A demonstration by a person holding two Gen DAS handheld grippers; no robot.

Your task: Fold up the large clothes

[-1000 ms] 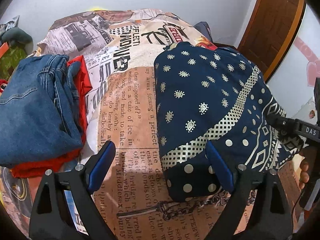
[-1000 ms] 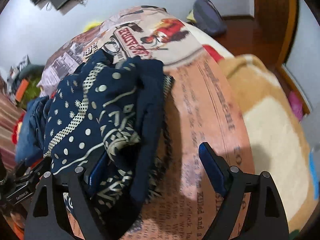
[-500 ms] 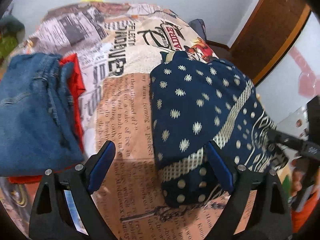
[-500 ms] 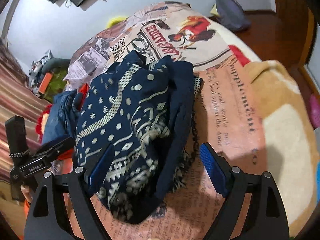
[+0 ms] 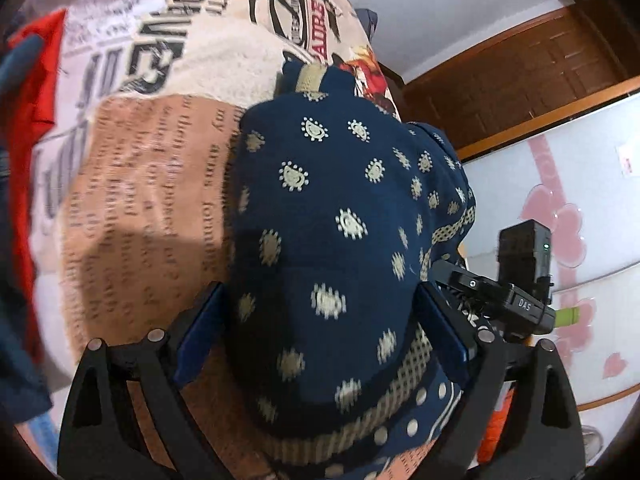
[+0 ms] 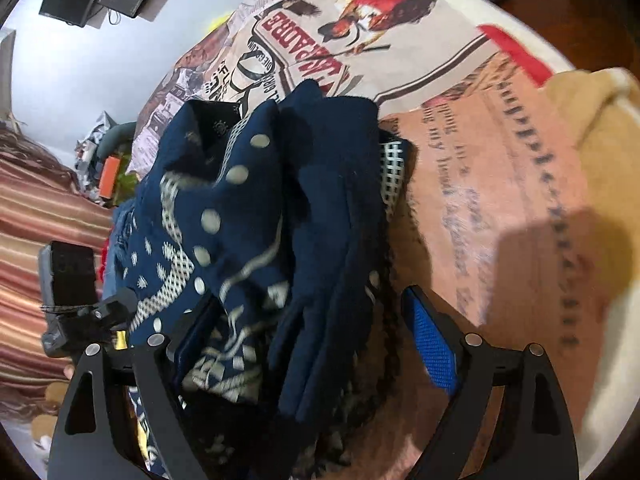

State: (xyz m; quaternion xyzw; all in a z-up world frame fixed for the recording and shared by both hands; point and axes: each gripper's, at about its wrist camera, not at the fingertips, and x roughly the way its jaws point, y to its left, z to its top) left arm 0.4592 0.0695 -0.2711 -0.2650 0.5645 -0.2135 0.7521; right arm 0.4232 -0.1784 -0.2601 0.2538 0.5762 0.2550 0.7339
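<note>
A folded navy garment with cream dots and patterned bands (image 5: 336, 240) lies on the newspaper-print blanket (image 5: 152, 168). My left gripper (image 5: 320, 332) is open, its blue-padded fingers (image 5: 200, 336) straddling the near end of the garment. In the right wrist view the same garment (image 6: 272, 240) fills the middle, its thick folded edges facing me. My right gripper (image 6: 312, 344) is open, the left finger against the fabric, the right finger (image 6: 430, 344) over bare blanket. The other gripper shows at the right edge of the left wrist view (image 5: 516, 300).
Folded blue jeans on a red garment (image 5: 28, 92) lie at the left edge. A brown wooden door (image 5: 520, 72) stands behind. A tan fleece blanket (image 6: 592, 128) lies to the right. Clutter (image 6: 108, 168) sits beyond the far left of the bed.
Both grippers have moved forward and down onto the navy garment, which now sits between the fingers of each. The jeans pile has slid out to the left edge.
</note>
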